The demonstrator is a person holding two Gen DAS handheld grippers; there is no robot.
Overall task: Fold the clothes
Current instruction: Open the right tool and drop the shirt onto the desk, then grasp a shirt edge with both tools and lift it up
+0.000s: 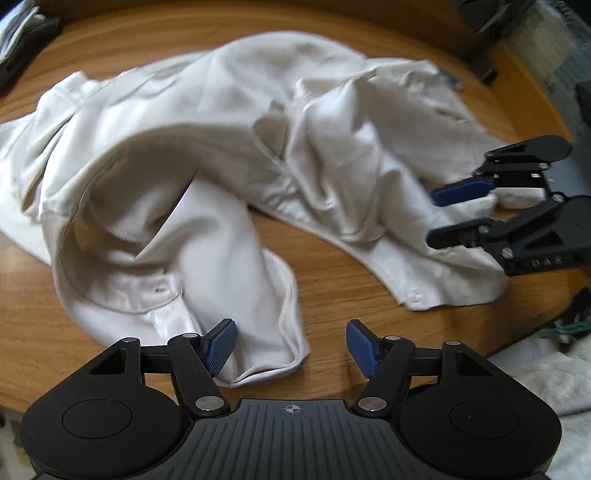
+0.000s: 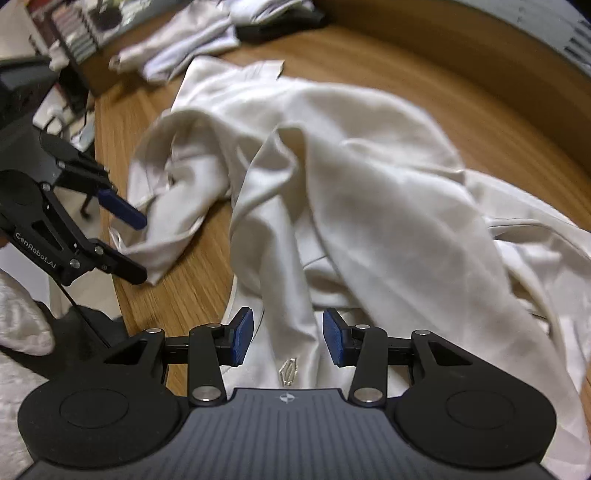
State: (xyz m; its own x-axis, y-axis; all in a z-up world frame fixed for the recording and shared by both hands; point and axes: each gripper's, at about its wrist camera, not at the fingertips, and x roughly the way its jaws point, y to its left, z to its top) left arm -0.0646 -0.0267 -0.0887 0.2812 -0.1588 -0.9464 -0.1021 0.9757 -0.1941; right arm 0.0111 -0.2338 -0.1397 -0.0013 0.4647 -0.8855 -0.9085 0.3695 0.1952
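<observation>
Both grippers hang over a crumpled white shirt (image 1: 207, 155) on the wood table (image 1: 332, 266), fingers spread, nothing pinched. Left gripper (image 1: 291, 345) straddles a loose hem near the table's near edge; right gripper (image 2: 288, 338) sits over a placket w/ cloth between its pads, not pressed. Judgement: grab hem edges, single layer only, pull apart to flatten before folding. Other clothes (image 2: 192, 40) lie at the far edge.

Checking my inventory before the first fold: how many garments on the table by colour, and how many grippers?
Crumpled white shirt: 1
Other white clothes, far edge: a blurred pile, count unclear
Dark garment: 1
Grippers: 2, left gripper, right gripper
Total: 4 countable
</observation>
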